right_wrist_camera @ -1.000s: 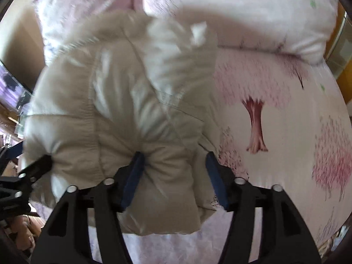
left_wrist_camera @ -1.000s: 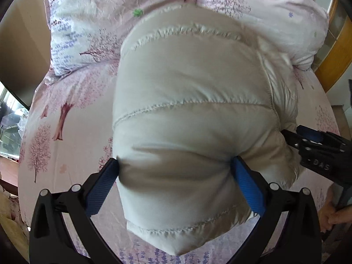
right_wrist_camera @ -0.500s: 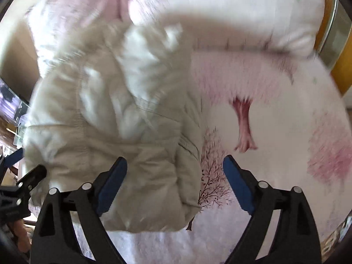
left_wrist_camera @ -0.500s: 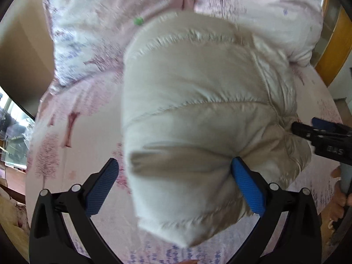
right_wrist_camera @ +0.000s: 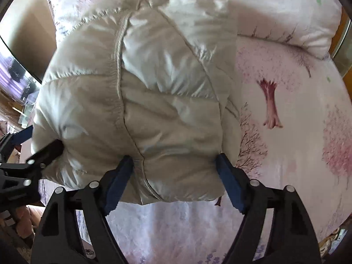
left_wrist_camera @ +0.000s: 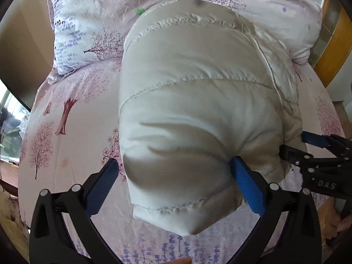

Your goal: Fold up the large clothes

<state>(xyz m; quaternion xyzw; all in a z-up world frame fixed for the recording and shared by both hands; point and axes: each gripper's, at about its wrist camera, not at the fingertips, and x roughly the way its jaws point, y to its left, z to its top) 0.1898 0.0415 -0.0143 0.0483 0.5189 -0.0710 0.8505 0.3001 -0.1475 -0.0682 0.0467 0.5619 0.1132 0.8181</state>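
A cream quilted puffer jacket (left_wrist_camera: 193,101) lies folded into a thick bundle on the pink tree-print bed sheet (left_wrist_camera: 72,101). My left gripper (left_wrist_camera: 176,184) is open, its blue pads (left_wrist_camera: 103,187) wide apart on either side of the bundle's near end. My right gripper (right_wrist_camera: 173,180) is also open, its blue pads (right_wrist_camera: 228,180) straddling the jacket (right_wrist_camera: 140,88) at its near right end. The right gripper also shows at the right edge of the left wrist view (left_wrist_camera: 316,160). The left gripper shows at the left edge of the right wrist view (right_wrist_camera: 24,154).
Two matching floral pillows (left_wrist_camera: 88,22) lie at the head of the bed behind the jacket. A wooden frame (left_wrist_camera: 334,44) stands at the far right. A dark screen (right_wrist_camera: 19,50) is off the left side. Bare sheet (right_wrist_camera: 297,114) lies right of the jacket.
The right gripper let go of the jacket, opened wide, then moved back in around its near end. The left gripper stayed open around the bundle; the jacket settled slightly.
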